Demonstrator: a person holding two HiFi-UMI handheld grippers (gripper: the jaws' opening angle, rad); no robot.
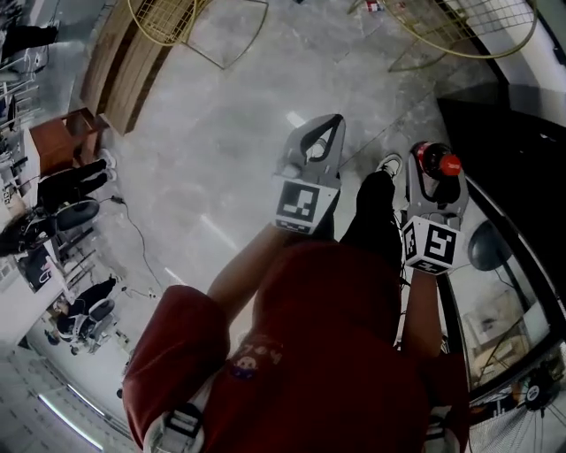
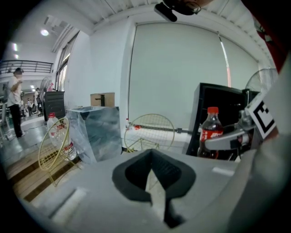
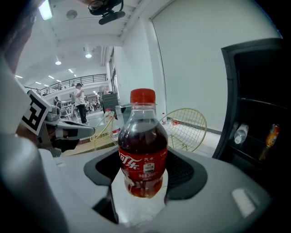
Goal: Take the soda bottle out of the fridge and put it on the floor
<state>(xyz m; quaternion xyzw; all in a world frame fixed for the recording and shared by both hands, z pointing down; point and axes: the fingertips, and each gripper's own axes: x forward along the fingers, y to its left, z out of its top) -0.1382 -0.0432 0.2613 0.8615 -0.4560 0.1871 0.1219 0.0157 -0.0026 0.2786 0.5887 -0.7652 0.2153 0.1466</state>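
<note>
Below, glossy grey floor (image 1: 221, 133) — wire rack (image 1: 164, 22), black fridge (image 1: 504, 133).

Open floor (image 1: 221, 124) ahead; fridge (image 1: 517, 168) close on the right.

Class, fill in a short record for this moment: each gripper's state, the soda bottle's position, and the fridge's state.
Left gripper: jaws together, nothing between them
Right gripper: closed on the red-capped clear plastic soda bottle of dark drink
Bottle position: upright, held above the pale glossy floor, not yet set down
Black fridge: open, items on its shelves
</note>
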